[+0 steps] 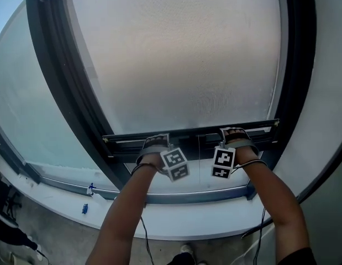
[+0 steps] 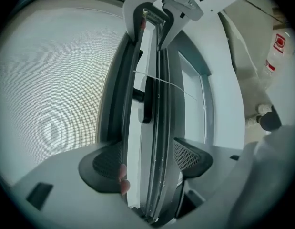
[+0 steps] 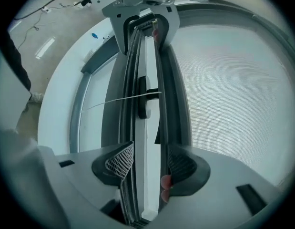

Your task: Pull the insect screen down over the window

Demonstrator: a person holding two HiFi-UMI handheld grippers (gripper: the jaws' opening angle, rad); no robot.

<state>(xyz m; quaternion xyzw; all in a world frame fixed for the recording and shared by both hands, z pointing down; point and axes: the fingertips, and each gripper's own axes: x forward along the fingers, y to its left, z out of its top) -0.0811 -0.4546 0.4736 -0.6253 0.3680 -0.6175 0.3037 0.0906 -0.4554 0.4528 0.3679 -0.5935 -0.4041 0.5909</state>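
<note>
The insect screen is a fine woven mesh, matt and pale grey, with light showing through it. Its bottom bar looks like dark painted metal, smooth with a slight sheen. The window frame has the same dark smooth finish, and the sill is white and smooth. The left gripper and right gripper are matt grey plastic with black, cross-hatched pads.

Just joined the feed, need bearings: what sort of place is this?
Probably indoors, standing at a large dark-framed window: a mesh insect screen on its pull bar, a white sill below, bare grey floor underfoot.
</note>
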